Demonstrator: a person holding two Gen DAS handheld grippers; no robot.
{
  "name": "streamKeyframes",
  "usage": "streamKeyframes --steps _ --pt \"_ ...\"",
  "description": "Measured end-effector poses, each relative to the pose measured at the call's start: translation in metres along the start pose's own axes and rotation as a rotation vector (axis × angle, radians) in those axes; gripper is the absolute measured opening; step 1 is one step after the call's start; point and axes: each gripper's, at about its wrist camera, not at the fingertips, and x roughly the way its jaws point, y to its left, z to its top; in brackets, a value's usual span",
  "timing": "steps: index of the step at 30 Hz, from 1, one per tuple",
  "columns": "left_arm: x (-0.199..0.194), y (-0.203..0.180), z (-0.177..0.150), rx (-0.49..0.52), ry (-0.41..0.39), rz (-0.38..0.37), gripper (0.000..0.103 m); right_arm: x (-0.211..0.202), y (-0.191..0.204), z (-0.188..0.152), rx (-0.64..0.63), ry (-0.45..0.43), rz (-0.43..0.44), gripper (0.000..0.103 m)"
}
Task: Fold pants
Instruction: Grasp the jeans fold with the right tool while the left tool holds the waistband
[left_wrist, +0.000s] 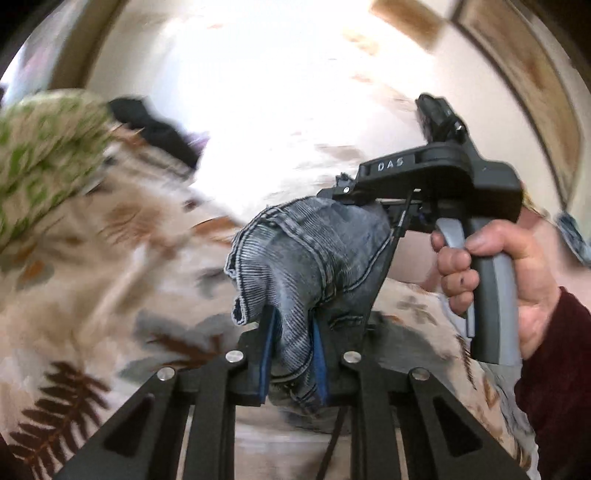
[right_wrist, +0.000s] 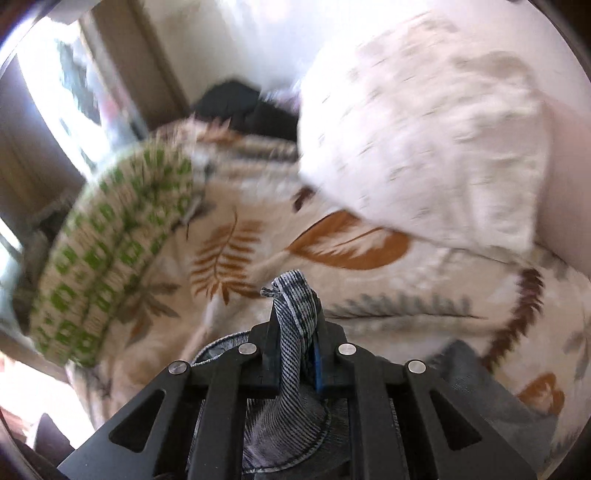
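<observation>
Pants (left_wrist: 314, 251) made of grey-blue denim hang bunched up between the two tools, lifted above the bed.

The left gripper (left_wrist: 293, 354) is clamped on a thick fold of the denim. Its blue pads (left_wrist: 266, 347) press the cloth from both sides, and the cloth puffs out above them in a big lump with stitched seams.

The right gripper (right_wrist: 295, 332) is squeezed tight on a thin twist of the same pants (right_wrist: 291, 354). A little frayed end pokes up past its tips, and more denim hangs down below it.

From the left camera, the right tool shows from the side, up near the top of the denim lump. A hand (left_wrist: 498, 266) in a dark red sleeve (left_wrist: 557, 369) grips its grey handle.

Under it all lies a cream bedsheet (right_wrist: 369, 288) with brown and grey leaf prints. A pillow with green squares (right_wrist: 110, 258) sits on the left side of the bed. A white pillow (right_wrist: 424, 140) with small marks lies farther back on the right. Something dark (right_wrist: 240, 107) lies past the pillows, too blurred to tell what it is.
</observation>
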Motion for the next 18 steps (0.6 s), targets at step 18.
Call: streamKeyframes --steps 18 --pt "0.077 -0.217 -0.08 0.45 0.203 -0.194 0.016 -0.131 -0.229 -0.135 0.46 -0.267 0.148 0.011"
